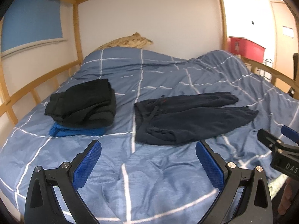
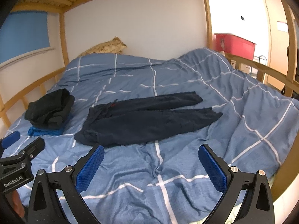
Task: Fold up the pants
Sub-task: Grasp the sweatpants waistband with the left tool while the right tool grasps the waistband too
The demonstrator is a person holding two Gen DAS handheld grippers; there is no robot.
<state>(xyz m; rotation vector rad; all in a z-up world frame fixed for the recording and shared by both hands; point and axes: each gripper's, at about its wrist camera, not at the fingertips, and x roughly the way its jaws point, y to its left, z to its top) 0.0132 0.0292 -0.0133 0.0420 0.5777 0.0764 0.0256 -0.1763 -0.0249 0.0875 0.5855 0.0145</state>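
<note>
Dark navy pants (image 1: 186,118) lie spread flat on the blue checked duvet (image 1: 149,177), waistband with drawstring to the left, both legs pointing right. They also show in the right wrist view (image 2: 147,120). My left gripper (image 1: 148,149) is open and empty, hovering just in front of the waistband end. My right gripper (image 2: 151,154) is open and empty, just in front of the near edge of the pants. Each gripper shows at the edge of the other's view.
A stack of folded black clothes (image 1: 84,104) on a folded blue garment (image 1: 74,131) sits left of the pants. Wooden bed rails (image 1: 28,91) run along the left and right. A pillow (image 1: 127,42) lies at the wall. The duvet bunches up at right (image 2: 252,93).
</note>
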